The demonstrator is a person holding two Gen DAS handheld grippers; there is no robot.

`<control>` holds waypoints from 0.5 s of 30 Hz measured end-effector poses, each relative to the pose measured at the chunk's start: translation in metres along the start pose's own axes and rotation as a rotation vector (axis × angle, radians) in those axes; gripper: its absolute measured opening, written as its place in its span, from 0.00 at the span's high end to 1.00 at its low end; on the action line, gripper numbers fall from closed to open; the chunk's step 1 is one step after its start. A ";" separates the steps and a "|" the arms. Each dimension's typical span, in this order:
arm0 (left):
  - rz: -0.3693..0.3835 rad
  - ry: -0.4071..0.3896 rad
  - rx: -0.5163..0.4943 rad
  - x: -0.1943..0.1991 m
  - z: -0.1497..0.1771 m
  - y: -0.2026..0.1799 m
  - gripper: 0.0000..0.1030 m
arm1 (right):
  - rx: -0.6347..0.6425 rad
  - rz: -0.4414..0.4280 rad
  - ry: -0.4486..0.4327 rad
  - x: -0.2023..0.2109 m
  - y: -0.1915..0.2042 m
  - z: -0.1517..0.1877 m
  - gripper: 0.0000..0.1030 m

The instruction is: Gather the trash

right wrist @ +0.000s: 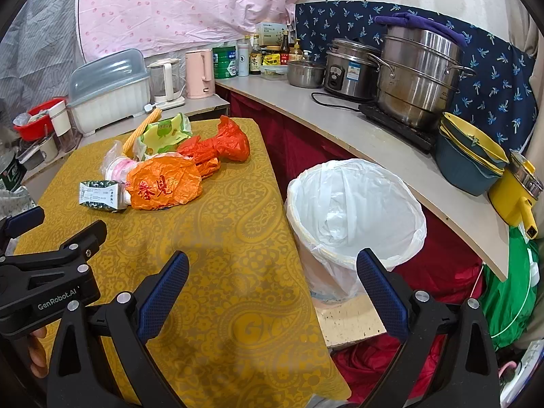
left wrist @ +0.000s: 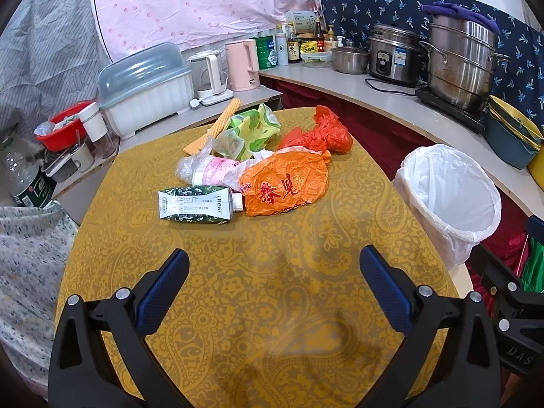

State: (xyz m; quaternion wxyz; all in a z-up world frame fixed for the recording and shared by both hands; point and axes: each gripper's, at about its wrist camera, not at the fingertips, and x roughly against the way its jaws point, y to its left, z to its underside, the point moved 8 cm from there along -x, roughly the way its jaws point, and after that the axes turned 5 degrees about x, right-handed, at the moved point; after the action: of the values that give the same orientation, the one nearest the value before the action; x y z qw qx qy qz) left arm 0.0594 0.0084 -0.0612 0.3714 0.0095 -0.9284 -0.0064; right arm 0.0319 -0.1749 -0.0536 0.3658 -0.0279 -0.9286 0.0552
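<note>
A pile of trash lies on the yellow-clothed table [left wrist: 258, 306]: a green and white milk carton [left wrist: 195, 204] on its side, an orange bag [left wrist: 285, 183], a red bag [left wrist: 323, 132], a green wrapper [left wrist: 251, 129], a pink-printed bottle in clear plastic [left wrist: 207, 168] and a yellow corrugated stick [left wrist: 217, 125]. A bin with a white liner [left wrist: 452, 197] stands right of the table. My left gripper [left wrist: 273, 285] is open and empty over the near table. My right gripper [right wrist: 272, 285] is open and empty near the table's right edge, by the bin [right wrist: 353, 210]. The pile also shows there [right wrist: 163, 183].
A grey counter [right wrist: 340, 122] behind the bin holds steel pots [right wrist: 418, 74], a rice cooker [right wrist: 350, 68], bottles and kettles. Stacked bowls [right wrist: 469, 156] and a yellow pot [right wrist: 516, 200] sit at its right end. A dish rack [left wrist: 146, 88] stands left.
</note>
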 end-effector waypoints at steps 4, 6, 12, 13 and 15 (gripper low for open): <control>0.010 0.003 0.000 0.000 0.001 -0.001 0.07 | -0.001 0.000 0.000 0.000 0.000 0.000 0.07; 0.020 0.004 -0.010 0.001 0.001 -0.004 0.07 | 0.000 0.000 0.000 0.000 0.000 0.000 0.07; 0.033 -0.009 -0.012 0.003 0.001 -0.008 0.07 | 0.001 0.000 0.000 0.000 0.000 0.000 0.07; 0.035 -0.012 -0.012 0.003 0.000 -0.008 0.07 | 0.002 0.002 0.000 0.000 -0.001 0.000 0.07; 0.043 -0.017 -0.013 0.004 0.000 -0.009 0.07 | 0.004 0.006 0.000 0.000 -0.002 0.000 0.07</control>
State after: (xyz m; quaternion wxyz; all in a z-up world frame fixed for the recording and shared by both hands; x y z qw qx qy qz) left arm 0.0570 -0.0004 -0.0589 0.3636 -0.0126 -0.9314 -0.0044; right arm 0.0318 -0.1766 -0.0537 0.3656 -0.0298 -0.9285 0.0579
